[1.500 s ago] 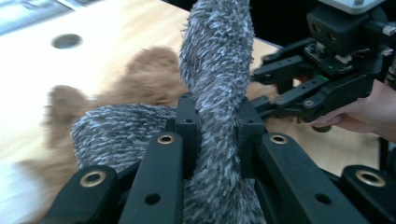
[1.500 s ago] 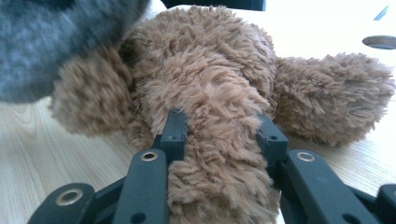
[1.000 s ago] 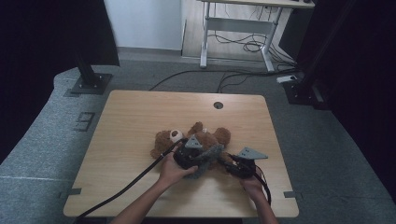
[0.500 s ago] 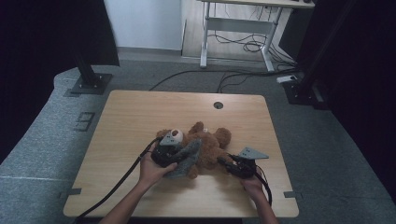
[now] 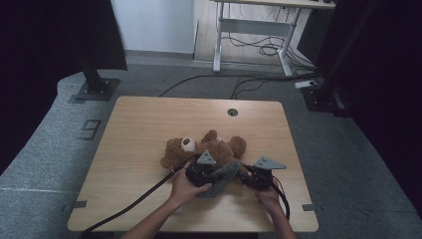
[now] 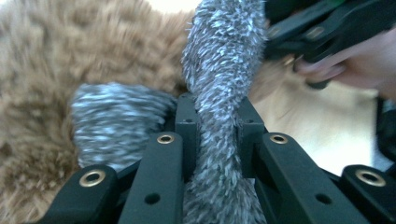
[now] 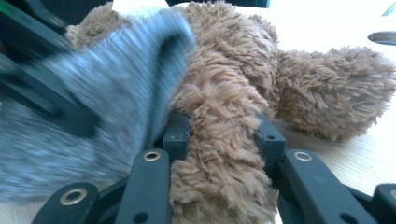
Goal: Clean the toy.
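Wooden bench (image 5: 144,129) on grey carpet, cables on the floor beyond it. Nearest edge: left gripper (image 6: 215,122) has its fingers (image 6: 187,128) pinched on a strip of grey fuzzy cloth (image 6: 219,74), which runs up between them; right gripper (image 7: 223,135) just beside it has its fingers (image 7: 176,133) clamped on a limb of the brown teddy bear (image 7: 233,79). Bear lies directly ahead of both finger sets, mid-bench, cloth draped against its body.

the left gripper (image 6: 215,119) pinches a fold of fuzzy grey knitted cloth (image 6: 219,70) between its black jaws. a shaggy brown plush teddy bear (image 6: 60,51) lies behind it; another black gripper (image 6: 322,23) sits upper right.
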### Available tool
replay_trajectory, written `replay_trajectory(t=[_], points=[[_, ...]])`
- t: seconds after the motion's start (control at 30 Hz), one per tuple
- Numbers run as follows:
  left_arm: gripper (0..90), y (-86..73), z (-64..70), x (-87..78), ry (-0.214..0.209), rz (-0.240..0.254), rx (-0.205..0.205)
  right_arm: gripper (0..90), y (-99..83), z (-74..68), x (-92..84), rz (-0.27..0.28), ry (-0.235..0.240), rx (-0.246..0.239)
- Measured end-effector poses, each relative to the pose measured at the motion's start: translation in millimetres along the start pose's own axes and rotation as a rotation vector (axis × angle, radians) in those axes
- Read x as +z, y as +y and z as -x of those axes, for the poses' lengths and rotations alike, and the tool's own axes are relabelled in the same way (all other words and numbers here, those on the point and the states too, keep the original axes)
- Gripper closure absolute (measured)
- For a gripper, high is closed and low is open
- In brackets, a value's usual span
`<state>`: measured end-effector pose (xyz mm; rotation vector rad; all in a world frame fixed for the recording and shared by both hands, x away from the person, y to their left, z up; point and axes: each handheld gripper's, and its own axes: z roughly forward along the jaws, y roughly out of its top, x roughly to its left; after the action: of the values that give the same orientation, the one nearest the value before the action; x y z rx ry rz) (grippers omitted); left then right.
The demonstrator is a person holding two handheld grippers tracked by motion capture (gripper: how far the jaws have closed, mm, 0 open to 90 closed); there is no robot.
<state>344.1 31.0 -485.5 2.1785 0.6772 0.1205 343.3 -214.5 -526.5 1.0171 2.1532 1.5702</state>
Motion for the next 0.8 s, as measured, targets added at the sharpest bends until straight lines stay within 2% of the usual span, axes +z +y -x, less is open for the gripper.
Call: replay_trajectory(t=[0.23,0.27,0.3,0.37,0.4,0.43,0.5,0.57,0.73,0.8], points=[[76.7,-5.2,-7.0,-9.0,0.043,0.027,-0.015,65.4,-0.3,0.4,0.2,0.001,0.006,-0.006],[76.8,-6.0,-8.3,-11.2,0.054,0.031,-0.020,65.5,-0.3,-0.5,-0.1,-0.002,0.005,-0.010],[76.8,-7.5,-12.3,-16.6,0.082,0.031,-0.040,65.4,-0.2,-0.9,-0.4,-0.004,0.006,-0.012],[76.9,-8.2,-14.8,-19.8,0.090,0.034,-0.053,65.7,-0.3,-2.1,-0.5,-0.002,0.007,-0.014],[76.9,-9.7,-19.5,-26.9,0.116,0.042,-0.061,65.9,-0.1,-2.6,-0.8,-0.006,0.009,-0.018],[76.9,-9.7,-19.5,-26.9,0.116,0.042,-0.061,65.9,-0.1,-2.6,-0.8,-0.006,0.009,-0.018],[76.9,-13.4,-30.1,-39.4,0.145,0.058,-0.078,66.2,-0.3,-2.3,-1.0,-0.007,0.016,-0.026],[76.9,-15.4,-34.8,-44.2,0.155,0.063,-0.088,66.3,-0.4,-2.1,-1.1,-0.007,0.018,-0.028],[76.9,-32.0,-65.6,-72.6,0.181,0.105,-0.157,66.6,-1.0,-2.5,-2.1,-0.008,0.034,-0.039],[76.8,-34.3,-68.6,-76.5,0.190,0.112,-0.162,66.6,-1.0,-2.8,-2.1,-0.009,0.036,-0.043]])
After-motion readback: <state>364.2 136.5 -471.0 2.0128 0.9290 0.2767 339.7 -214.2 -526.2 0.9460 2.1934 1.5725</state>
